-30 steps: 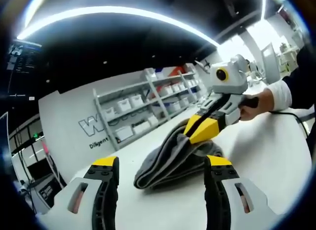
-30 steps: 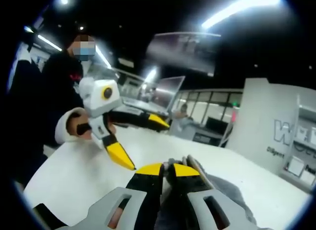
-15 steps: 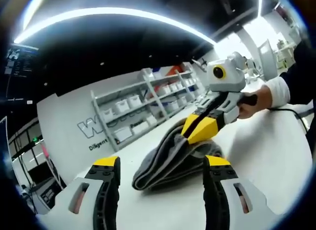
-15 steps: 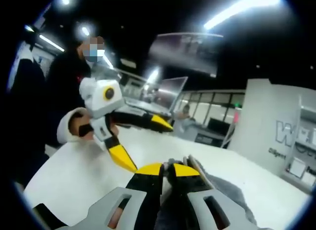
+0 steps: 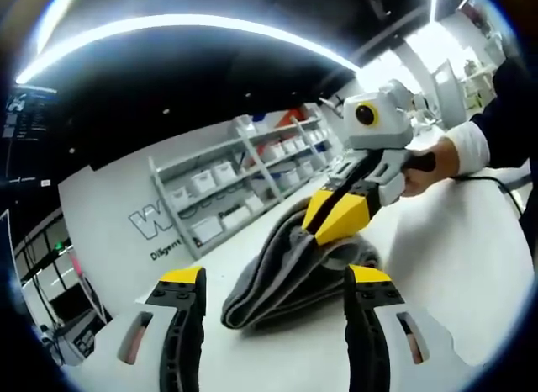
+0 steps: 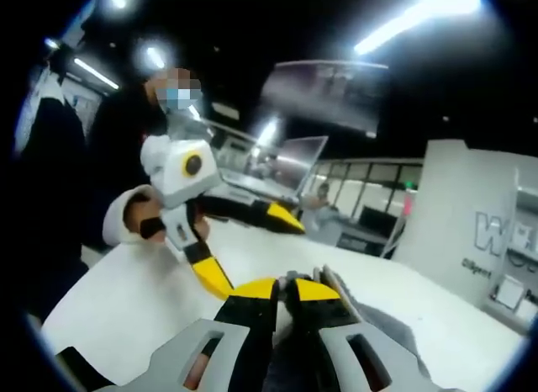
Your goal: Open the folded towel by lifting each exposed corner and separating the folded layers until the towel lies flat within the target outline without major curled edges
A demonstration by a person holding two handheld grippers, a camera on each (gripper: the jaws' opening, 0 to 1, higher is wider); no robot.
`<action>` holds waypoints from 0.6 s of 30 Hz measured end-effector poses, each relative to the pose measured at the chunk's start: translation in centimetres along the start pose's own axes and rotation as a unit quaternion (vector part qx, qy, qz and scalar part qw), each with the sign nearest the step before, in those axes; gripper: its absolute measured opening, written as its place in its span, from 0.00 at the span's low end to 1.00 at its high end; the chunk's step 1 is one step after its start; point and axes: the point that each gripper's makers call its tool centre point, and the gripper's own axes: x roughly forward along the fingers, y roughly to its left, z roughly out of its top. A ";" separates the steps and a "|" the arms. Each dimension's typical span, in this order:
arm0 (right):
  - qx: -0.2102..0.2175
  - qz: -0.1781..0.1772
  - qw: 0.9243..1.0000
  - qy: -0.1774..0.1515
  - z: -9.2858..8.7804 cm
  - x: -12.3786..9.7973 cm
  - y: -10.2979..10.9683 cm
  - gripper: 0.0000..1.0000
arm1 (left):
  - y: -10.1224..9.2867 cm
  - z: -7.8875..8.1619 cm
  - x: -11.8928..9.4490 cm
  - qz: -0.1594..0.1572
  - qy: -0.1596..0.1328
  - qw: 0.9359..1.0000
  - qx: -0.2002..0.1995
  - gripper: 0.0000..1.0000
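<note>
Right gripper [image 6: 286, 288] jaws pinch the grey towel [image 5: 286, 270]; left gripper [image 5: 273, 278] gapes empty.

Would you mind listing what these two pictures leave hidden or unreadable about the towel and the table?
- Target outline: none can be made out on the white table.
- Towel, right gripper view: mostly covered by the right gripper shut on it.
- Towel's far side, left gripper view: hidden behind its raised fold.
- Wall lettering, left gripper view: partly blocked by shelves.
</note>
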 end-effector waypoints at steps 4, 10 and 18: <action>-0.003 0.007 1.000 -0.004 0.2 0.1 0.4 0.01 | 0.1 -0.2 0.1 -0.001 0.004 1.000 0.007 0.65; -0.007 0.016 1.000 -0.008 0.5 0.2 0.9 0.01 | -0.1 -0.2 0.1 -0.003 0.005 1.000 0.015 0.64; -0.011 0.025 1.000 -0.008 0.6 0.4 1.2 0.01 | -0.1 -0.3 0.1 -0.005 0.007 1.000 0.019 0.62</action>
